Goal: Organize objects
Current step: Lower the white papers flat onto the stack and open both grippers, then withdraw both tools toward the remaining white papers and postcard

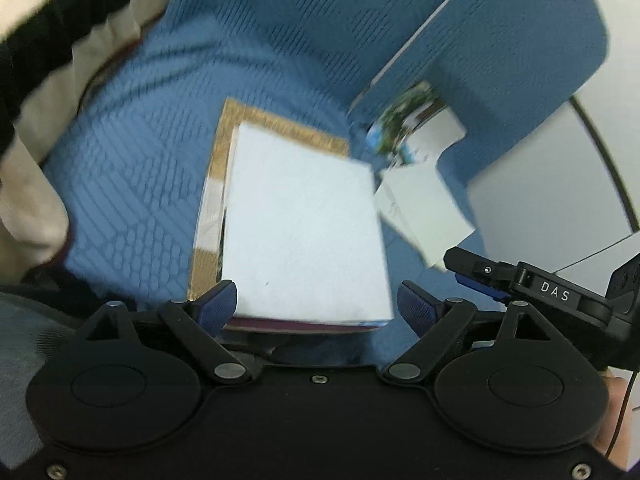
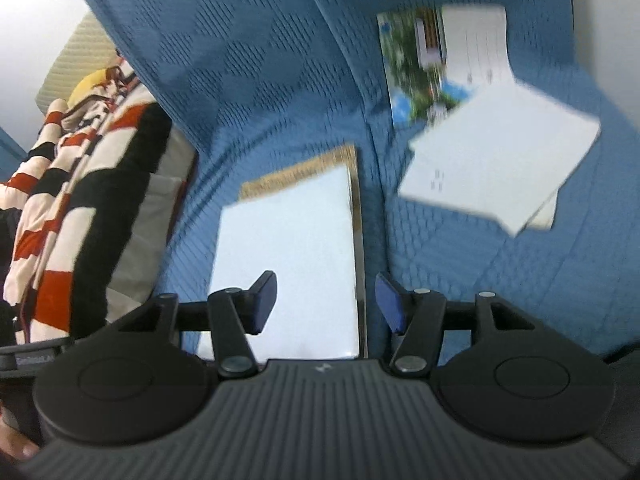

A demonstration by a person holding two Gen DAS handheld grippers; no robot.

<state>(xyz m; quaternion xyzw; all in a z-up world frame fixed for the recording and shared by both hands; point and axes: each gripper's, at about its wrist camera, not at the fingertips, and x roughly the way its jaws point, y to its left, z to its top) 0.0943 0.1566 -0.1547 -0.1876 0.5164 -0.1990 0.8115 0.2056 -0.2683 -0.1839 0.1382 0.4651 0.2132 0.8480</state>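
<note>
A white-covered book (image 1: pixel 304 224) lies on top of a cork-brown book (image 1: pixel 280 124) on the blue sofa seat (image 1: pixel 136 168). My left gripper (image 1: pixel 320 302) hovers over the stack's near edge with its blue pads spread wider than the book, pressing on nothing. In the right wrist view the same white book (image 2: pixel 292 240) lies below my right gripper (image 2: pixel 326 298), which is open and straddles the book's right edge without touching it. One right finger (image 1: pixel 472 264) pokes into the left wrist view. Both views are blurred.
Loose white booklets (image 2: pixel 500 168) and a colourful picture book (image 2: pixel 412 64) lie to the right against the sofa back (image 2: pixel 248 40). A red, black and cream striped blanket (image 2: pixel 80 184) is piled on the left. A pale wall (image 1: pixel 540 200) lies beyond the sofa arm.
</note>
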